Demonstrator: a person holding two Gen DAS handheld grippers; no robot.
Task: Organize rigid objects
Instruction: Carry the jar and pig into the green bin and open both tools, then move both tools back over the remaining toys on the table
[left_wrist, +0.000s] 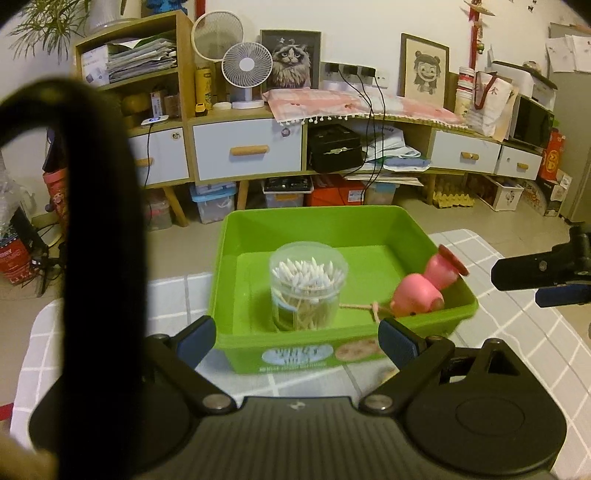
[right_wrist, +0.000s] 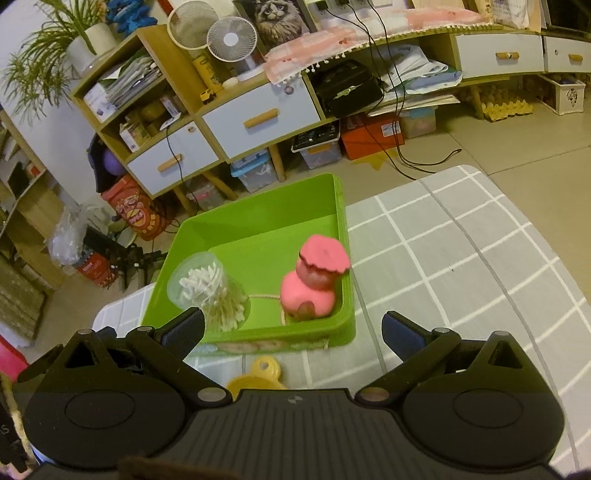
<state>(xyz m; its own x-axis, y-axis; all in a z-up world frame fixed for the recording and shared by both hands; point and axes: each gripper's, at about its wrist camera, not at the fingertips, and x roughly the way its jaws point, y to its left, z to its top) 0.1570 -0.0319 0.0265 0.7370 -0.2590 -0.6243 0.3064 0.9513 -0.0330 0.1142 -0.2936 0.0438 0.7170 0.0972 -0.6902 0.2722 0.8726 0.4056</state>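
Note:
A green plastic bin stands on the grey checked tablecloth; it also shows in the right wrist view. Inside it stand a clear jar of cotton swabs and a pink toy with a string, leaning in the right corner. My left gripper is open and empty just before the bin's near wall. My right gripper is open and empty above the bin's near edge. A yellow object lies under the right gripper, mostly hidden.
A thick black curved strap blocks the left of the left wrist view. The right gripper's side shows at the right edge. A wooden cabinet with drawers, fans and boxes stands behind on the floor. The tablecloth stretches right of the bin.

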